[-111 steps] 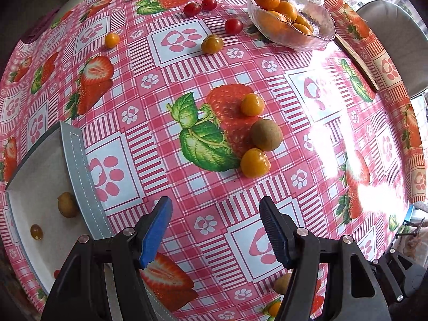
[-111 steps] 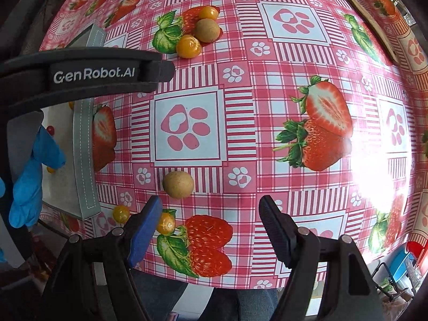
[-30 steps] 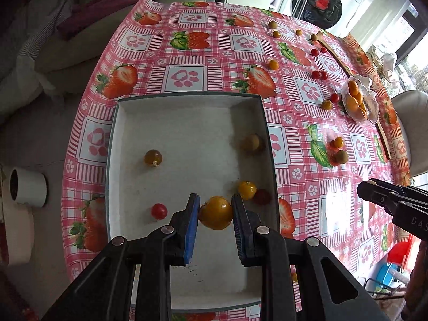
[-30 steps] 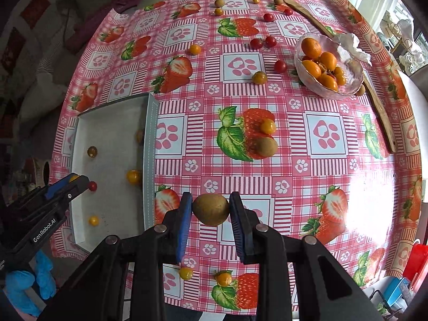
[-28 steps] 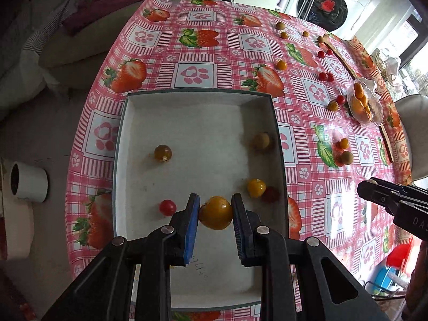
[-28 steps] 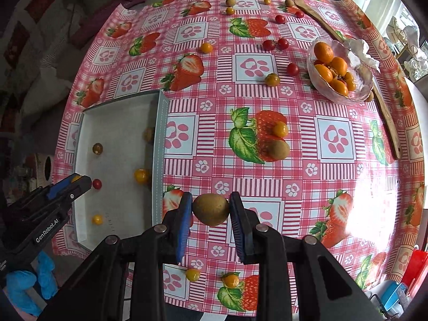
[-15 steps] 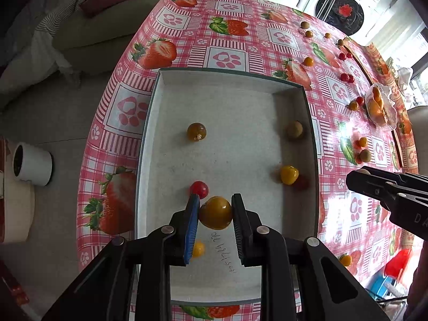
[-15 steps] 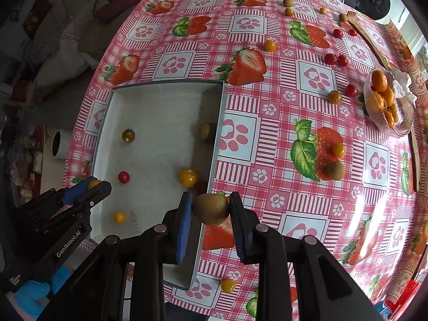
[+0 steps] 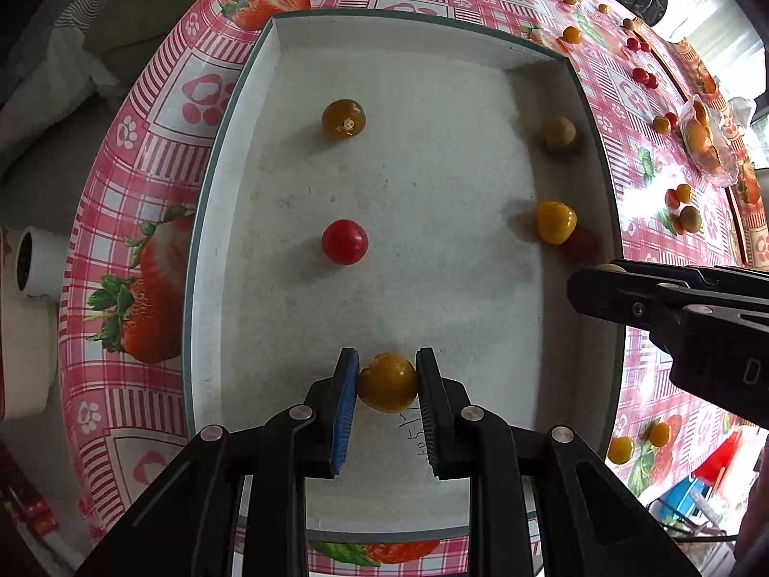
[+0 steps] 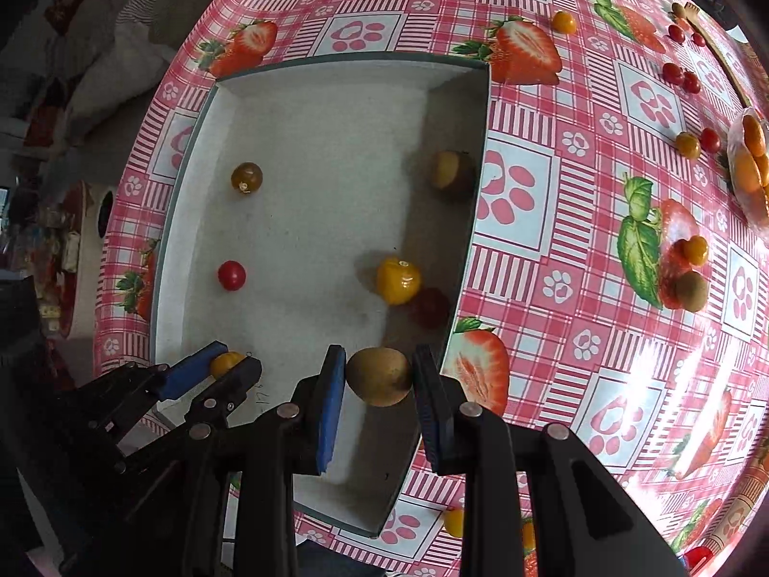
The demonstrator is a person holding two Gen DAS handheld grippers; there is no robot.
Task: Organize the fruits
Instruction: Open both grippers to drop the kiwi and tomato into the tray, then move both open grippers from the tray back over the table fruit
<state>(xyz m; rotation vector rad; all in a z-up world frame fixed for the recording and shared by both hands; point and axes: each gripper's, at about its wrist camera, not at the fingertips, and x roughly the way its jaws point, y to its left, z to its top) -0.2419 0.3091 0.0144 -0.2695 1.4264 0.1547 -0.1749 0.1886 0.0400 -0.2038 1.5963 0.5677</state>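
The tray [image 9: 230, 154] sits at the table's edge, on a pink strawberry-print cloth [image 10: 567, 221]; it serves as the reference point throughout.

Left gripper [image 9: 387, 384]: pointing straight down over the tray's near end; jaws nearly closed, both pads pressed on an orange tomato [image 9: 387, 382]; the tomato is held above the tray floor, beside some handwriting on that floor; whether it touches the floor cannot be told.

Right gripper [image 10: 379, 377]: over the tray's near right corner, just inside the right wall; jaws nearly closed on a brown kiwi [image 10: 379, 376], pads against both its sides; in this view the left gripper shows to its left, also over the tray.

Inside the tray: a dark amber tomato [image 9: 343, 118] toward the far left; a red tomato [image 9: 344, 242] at mid-left; a second kiwi [image 9: 559, 133] against the far right wall; a yellow tomato [image 9: 555, 222] near the right wall, touching a dark red one [image 9: 582, 242] in the wall's shadow.

Outside the tray, to its right on the cloth: scattered red and orange tomatoes; a third kiwi [image 10: 691, 291] with orange fruit on a printed strawberry; a glass bowl [image 9: 721, 163] of oranges at the far edge; two small orange fruits [image 9: 639, 442] near the tray's front right corner.
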